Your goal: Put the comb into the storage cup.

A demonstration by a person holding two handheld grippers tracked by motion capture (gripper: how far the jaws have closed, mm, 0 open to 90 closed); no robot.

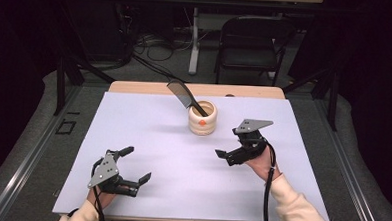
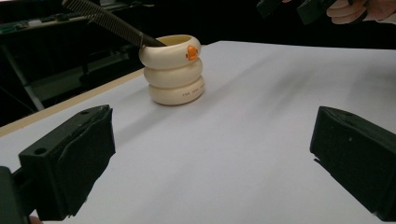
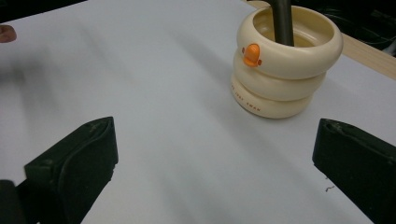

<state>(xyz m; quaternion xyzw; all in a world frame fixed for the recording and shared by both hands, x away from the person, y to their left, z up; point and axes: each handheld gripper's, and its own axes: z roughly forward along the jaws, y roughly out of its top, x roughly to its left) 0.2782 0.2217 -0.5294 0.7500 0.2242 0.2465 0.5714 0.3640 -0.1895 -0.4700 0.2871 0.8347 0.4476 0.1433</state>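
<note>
1. High view: a cream ringed cup [image 1: 202,119] stands on the white counter [image 1: 147,138] near the middle of its far edge, an orange spot on its side.
2. A dark comb [image 1: 183,97] leans out of the cup toward the far-left corner.
3. The left gripper [image 1: 135,164] hovers near the near-left corner, its fingers spread and empty.
4. The right gripper [image 1: 225,156] hovers just short of the cup, toward the near-right side, fingers spread and empty.

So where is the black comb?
The black comb stands tilted in the cream ringed cup toward the far middle of the white table in the high view, leaning up to the left.
</note>
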